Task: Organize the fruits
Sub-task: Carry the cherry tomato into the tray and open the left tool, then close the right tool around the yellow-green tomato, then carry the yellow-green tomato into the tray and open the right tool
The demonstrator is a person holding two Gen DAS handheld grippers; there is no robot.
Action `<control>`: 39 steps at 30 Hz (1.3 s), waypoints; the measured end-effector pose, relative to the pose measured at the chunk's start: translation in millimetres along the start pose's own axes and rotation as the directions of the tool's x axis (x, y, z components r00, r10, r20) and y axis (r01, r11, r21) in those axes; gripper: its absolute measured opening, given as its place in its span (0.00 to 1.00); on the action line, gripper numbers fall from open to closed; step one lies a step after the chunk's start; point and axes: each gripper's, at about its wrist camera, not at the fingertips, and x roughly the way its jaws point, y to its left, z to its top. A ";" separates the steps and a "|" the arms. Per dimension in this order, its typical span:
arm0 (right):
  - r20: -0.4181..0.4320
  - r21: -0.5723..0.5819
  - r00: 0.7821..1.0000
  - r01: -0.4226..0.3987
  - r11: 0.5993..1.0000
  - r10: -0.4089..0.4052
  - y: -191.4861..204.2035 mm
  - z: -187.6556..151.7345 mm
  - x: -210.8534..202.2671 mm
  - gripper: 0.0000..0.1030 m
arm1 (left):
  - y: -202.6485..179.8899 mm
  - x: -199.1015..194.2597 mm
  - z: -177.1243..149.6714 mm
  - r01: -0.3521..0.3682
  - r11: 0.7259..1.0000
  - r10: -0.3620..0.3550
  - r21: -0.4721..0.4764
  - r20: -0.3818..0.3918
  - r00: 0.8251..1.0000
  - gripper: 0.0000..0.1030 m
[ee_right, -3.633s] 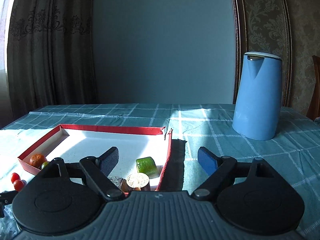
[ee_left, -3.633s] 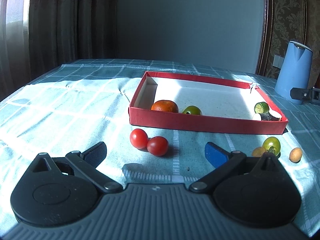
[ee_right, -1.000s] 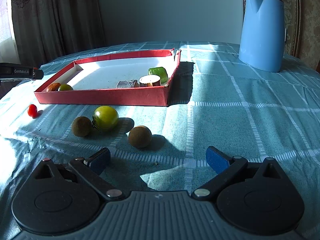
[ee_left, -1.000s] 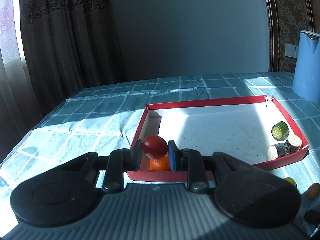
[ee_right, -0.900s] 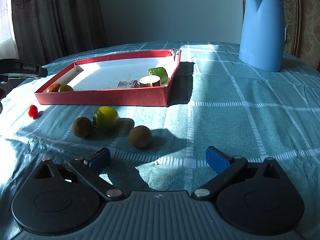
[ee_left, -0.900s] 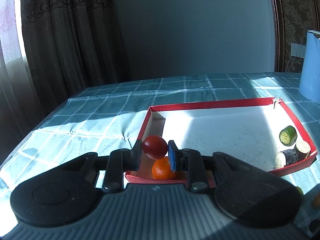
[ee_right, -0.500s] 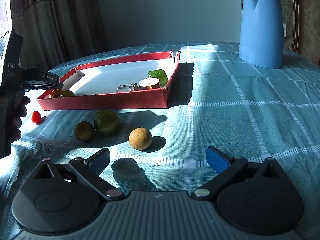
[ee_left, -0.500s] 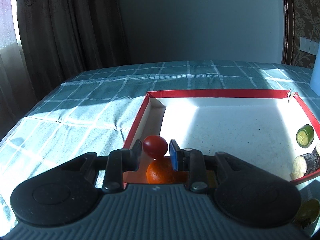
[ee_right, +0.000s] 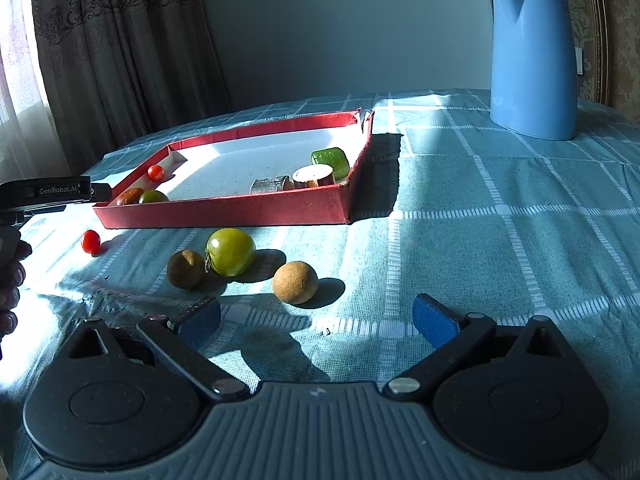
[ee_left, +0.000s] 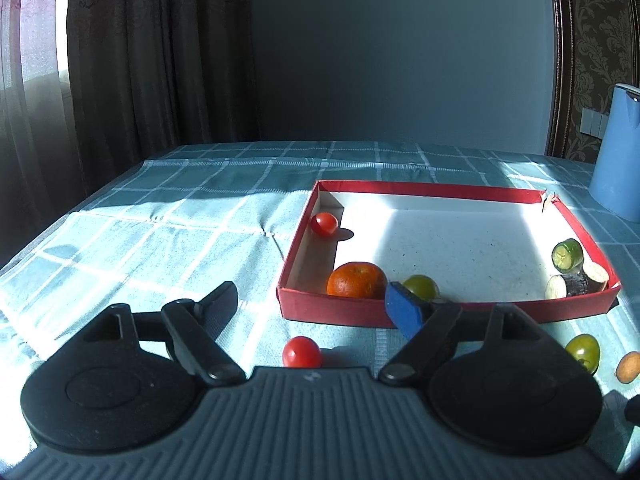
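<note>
A red tray (ee_left: 420, 314) holds a red tomato (ee_left: 324, 224) by its left wall, an orange (ee_left: 356, 280), a green tomato (ee_left: 420, 286), a cucumber piece (ee_left: 566, 255) and eggplant pieces (ee_left: 576, 283). My left gripper (ee_left: 316, 304) is open and empty before the tray's front left corner. A second red tomato (ee_left: 302, 352) lies on the cloth just below it. My right gripper (ee_right: 316, 318) is open and empty, close to a brown round fruit (ee_right: 295, 282). A green tomato (ee_right: 231, 251) and another brown fruit (ee_right: 185, 269) lie beyond, in front of the tray (ee_right: 224, 212).
A blue kettle (ee_right: 532, 56) stands at the back right on the checked tablecloth (ee_right: 500, 220). Dark curtains (ee_left: 140, 60) hang behind the table's far left edge. The left gripper's body (ee_right: 48, 194) and a hand show at the right wrist view's left edge.
My left gripper has opened and let go of the red tomato, which now lies in the tray by its left wall. The gripper has drawn back from the tray. The right gripper moved closer to the loose fruits.
</note>
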 end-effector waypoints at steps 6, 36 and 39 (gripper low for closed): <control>0.167 -0.124 0.985 -0.023 0.992 0.043 20.8 -0.1 -19.3 1.00 | 25.3 -13.4 -25.1 0.001 0.999 0.000 -0.041 0.024 1.000 0.81; -0.056 -0.203 0.985 -0.172 0.964 0.164 41.8 32.0 54.3 0.34 | 40.1 -9.9 -32.9 0.044 0.994 -0.044 -0.102 0.003 0.999 0.90; -0.044 -0.208 0.987 -0.158 0.965 0.152 42.7 31.5 52.7 0.34 | 39.6 -9.7 -33.1 0.044 0.994 -0.044 -0.099 0.005 0.999 0.91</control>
